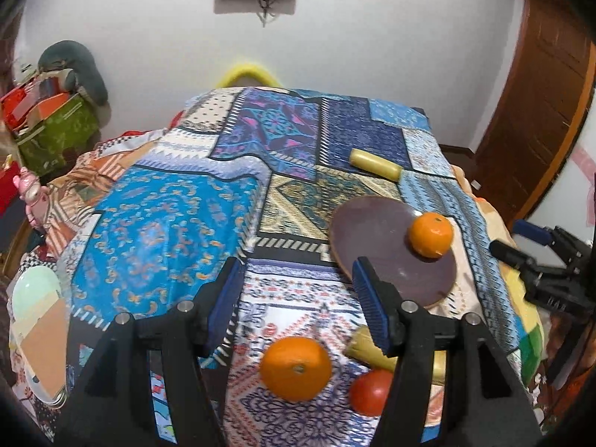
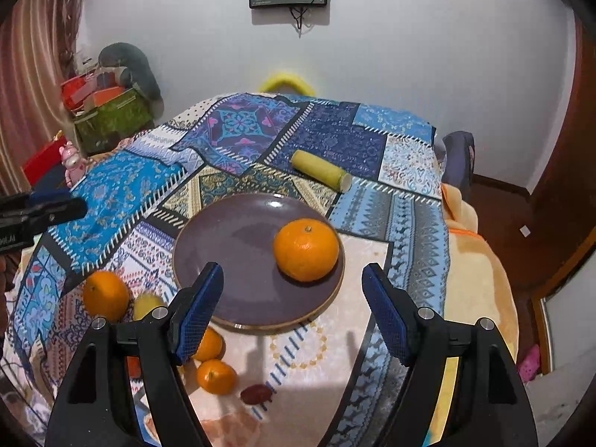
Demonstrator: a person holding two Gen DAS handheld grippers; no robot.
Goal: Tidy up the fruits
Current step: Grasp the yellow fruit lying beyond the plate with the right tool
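Both tongs, left gripper (image 1: 298,290) and right gripper (image 2: 292,307), hang open and empty. One orange (image 2: 306,249) sits on the plate (image 2: 223,246); I judge it the collection point. Another orange (image 1: 295,368) lies below my left gripper, probably next.
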